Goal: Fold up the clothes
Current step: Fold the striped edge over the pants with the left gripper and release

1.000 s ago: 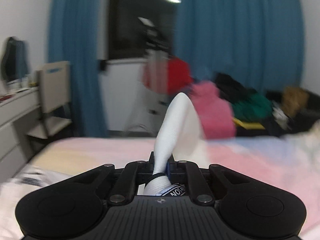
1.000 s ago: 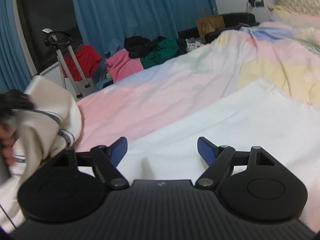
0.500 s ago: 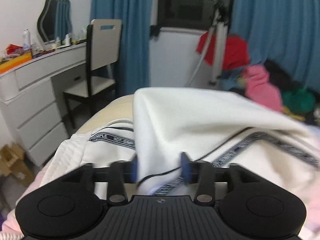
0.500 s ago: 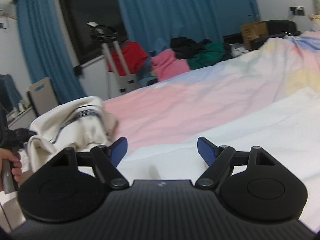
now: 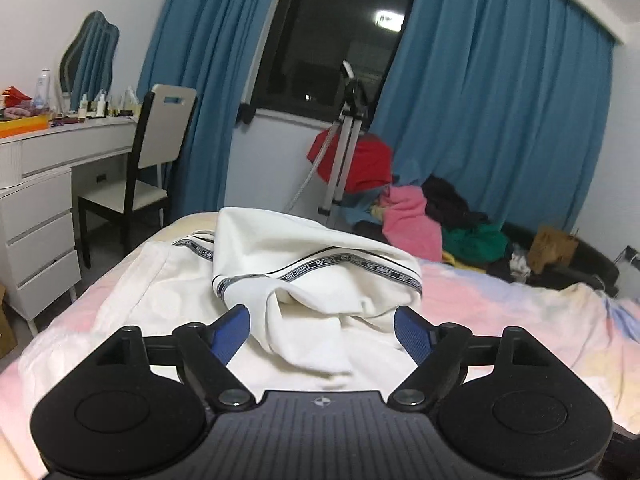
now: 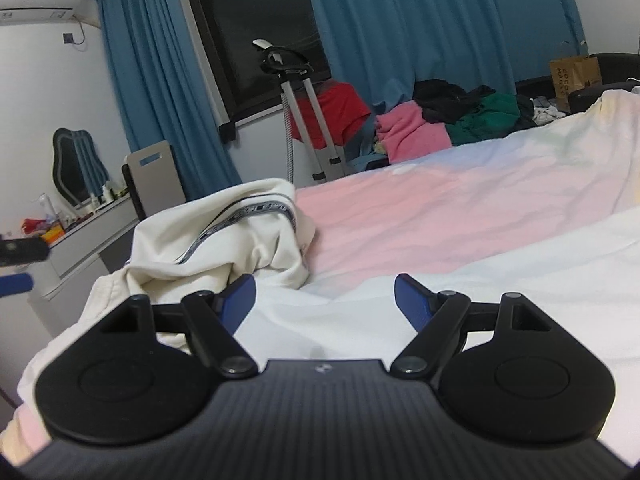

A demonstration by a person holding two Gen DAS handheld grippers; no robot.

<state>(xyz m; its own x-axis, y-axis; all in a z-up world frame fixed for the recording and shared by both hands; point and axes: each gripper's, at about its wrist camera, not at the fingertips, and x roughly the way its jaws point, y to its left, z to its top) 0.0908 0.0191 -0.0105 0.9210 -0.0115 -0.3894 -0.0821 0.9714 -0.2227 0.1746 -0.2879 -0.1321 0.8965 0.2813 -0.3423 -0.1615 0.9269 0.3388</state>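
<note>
A white garment with black lettered trim (image 5: 304,272) lies crumpled in a heap on the bed's left end; the right wrist view shows it too (image 6: 224,236). My left gripper (image 5: 322,330) hovers just short of the heap, its jaws opening, and a fold of white cloth lies loose between the blue pads without being pressed. My right gripper (image 6: 324,300) stands open over a flat white cloth (image 6: 480,280) spread on the bed, to the right of the heap, with nothing gripped.
The bed (image 5: 520,304) carries a pastel pink, blue and yellow cover. A white dresser (image 5: 40,200) and a chair (image 5: 152,168) stand left. By the blue curtains (image 5: 480,100) are a tripod stand (image 5: 344,152) and piled coloured clothes (image 5: 440,224).
My left gripper let go of the white garment, which dropped into a heap on the bed, and pulled back from it. My right gripper swung left toward the heap, still open.
</note>
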